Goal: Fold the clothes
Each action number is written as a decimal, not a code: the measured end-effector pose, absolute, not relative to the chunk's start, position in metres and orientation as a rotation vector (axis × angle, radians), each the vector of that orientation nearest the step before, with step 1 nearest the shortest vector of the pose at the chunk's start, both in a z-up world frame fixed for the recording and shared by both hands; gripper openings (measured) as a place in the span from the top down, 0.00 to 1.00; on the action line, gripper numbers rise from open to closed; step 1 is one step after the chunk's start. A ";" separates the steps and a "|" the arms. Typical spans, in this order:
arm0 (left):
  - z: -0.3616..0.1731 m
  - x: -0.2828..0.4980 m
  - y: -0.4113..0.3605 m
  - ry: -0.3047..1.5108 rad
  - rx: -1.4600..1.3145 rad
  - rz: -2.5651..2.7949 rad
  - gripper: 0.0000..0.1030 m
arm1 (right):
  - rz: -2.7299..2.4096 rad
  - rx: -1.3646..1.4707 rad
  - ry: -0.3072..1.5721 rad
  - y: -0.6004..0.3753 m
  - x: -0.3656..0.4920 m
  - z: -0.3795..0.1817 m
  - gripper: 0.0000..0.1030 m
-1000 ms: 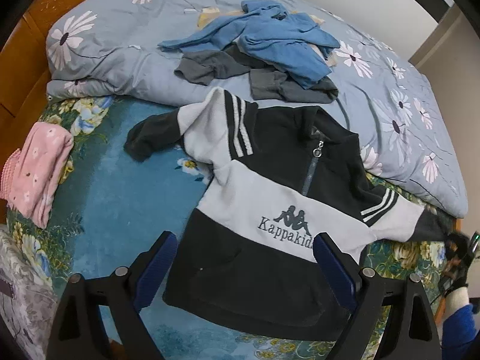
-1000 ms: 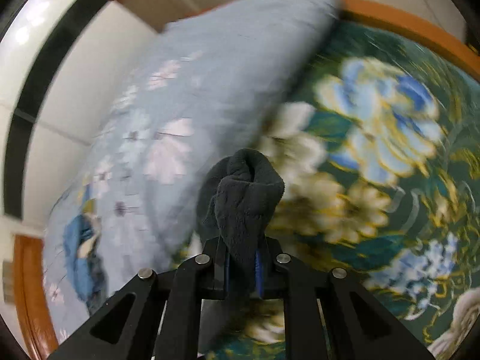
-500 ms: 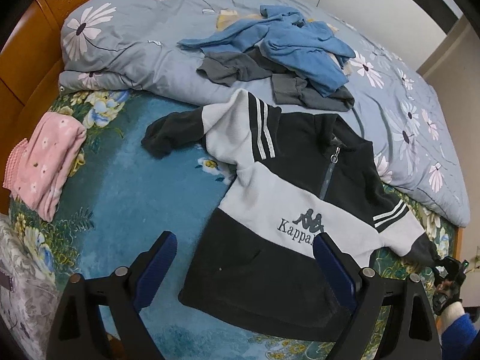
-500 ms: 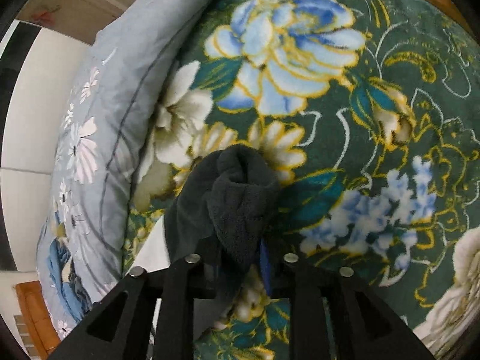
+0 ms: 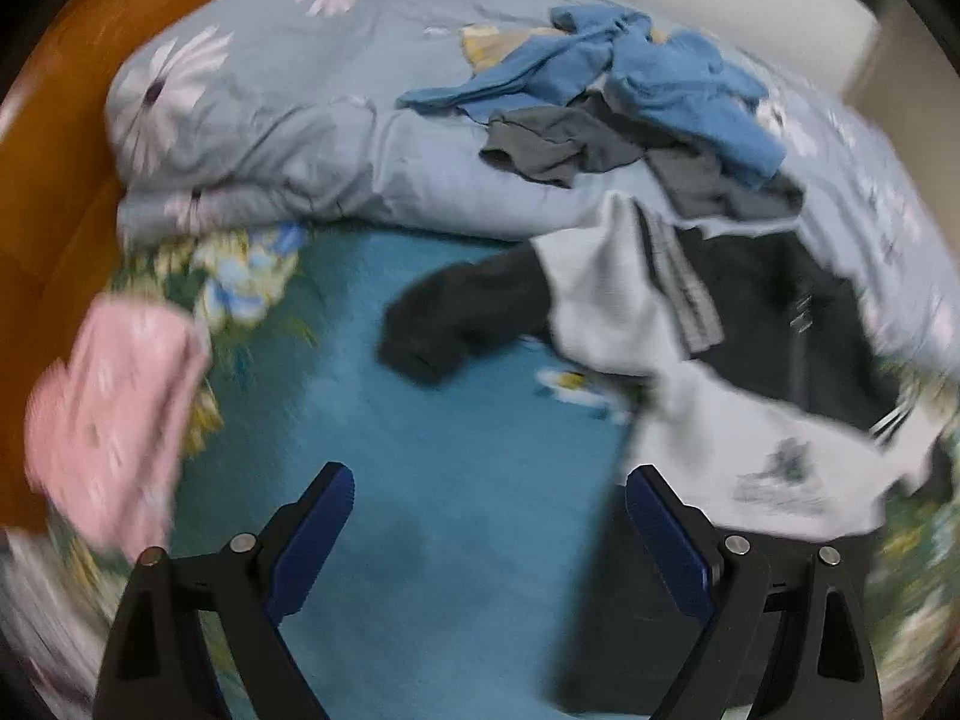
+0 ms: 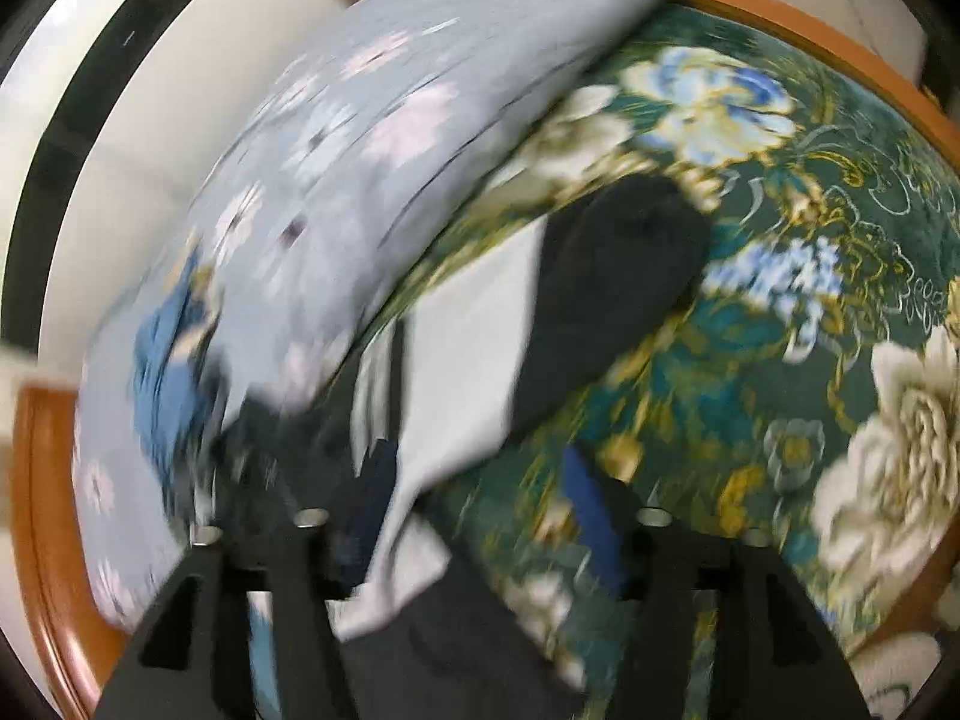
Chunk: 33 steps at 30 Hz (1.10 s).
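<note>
A bed covered by a floral teal blanket (image 5: 456, 480) fills both blurred views. The left gripper (image 5: 489, 531) hovers wide open and empty above it. The right gripper (image 6: 480, 516) is parted too, gripping nothing. The black-and-white sweatshirt (image 5: 708, 420) lies spread beside a grey-blue duvet (image 5: 300, 138).

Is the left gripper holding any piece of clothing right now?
No, the left gripper has its jaws spread wide with only the blue bedcover showing between them.

A flowered bed (image 5: 456, 480) carries a black-and-white sweatshirt (image 5: 720, 420), grey-blue quilt (image 5: 300, 138) and pink garment (image 5: 114, 420).
</note>
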State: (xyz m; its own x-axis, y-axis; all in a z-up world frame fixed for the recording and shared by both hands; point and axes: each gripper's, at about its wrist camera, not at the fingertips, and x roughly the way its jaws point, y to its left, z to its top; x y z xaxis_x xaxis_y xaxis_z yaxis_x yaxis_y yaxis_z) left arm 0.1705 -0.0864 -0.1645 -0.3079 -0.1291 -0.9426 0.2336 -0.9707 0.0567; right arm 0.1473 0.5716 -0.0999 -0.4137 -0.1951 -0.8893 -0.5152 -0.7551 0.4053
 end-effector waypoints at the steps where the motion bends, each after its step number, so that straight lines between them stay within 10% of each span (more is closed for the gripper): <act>1: -0.176 0.166 -0.091 0.044 1.708 -2.381 0.09 | 2.300 -1.603 0.944 0.548 0.153 -0.091 0.37; 19: -0.321 0.091 -0.111 -0.741 1.926 -2.397 0.30 | 2.315 -1.916 0.577 0.375 0.148 -0.064 0.35; 23: -0.331 0.081 -0.109 -0.823 1.952 -2.410 0.58 | 2.308 -1.937 0.562 0.365 0.138 -0.068 0.35; 27: -0.308 0.066 -0.143 -0.484 1.980 -2.510 0.72 | 2.300 -1.958 0.546 0.356 0.128 -0.071 0.35; 33: -0.243 0.041 -0.256 0.520 1.748 -2.624 0.79 | 2.277 -2.008 0.553 0.343 0.120 -0.085 0.35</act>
State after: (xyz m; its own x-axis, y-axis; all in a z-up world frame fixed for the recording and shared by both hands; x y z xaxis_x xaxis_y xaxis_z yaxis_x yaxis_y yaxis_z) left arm 0.0405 -0.2561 -0.2427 -0.4004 0.2225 -0.8889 0.1331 -0.9457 -0.2966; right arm 0.1201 0.3429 -0.0847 -0.1519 -0.1919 -0.9696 -0.2739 -0.9344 0.2278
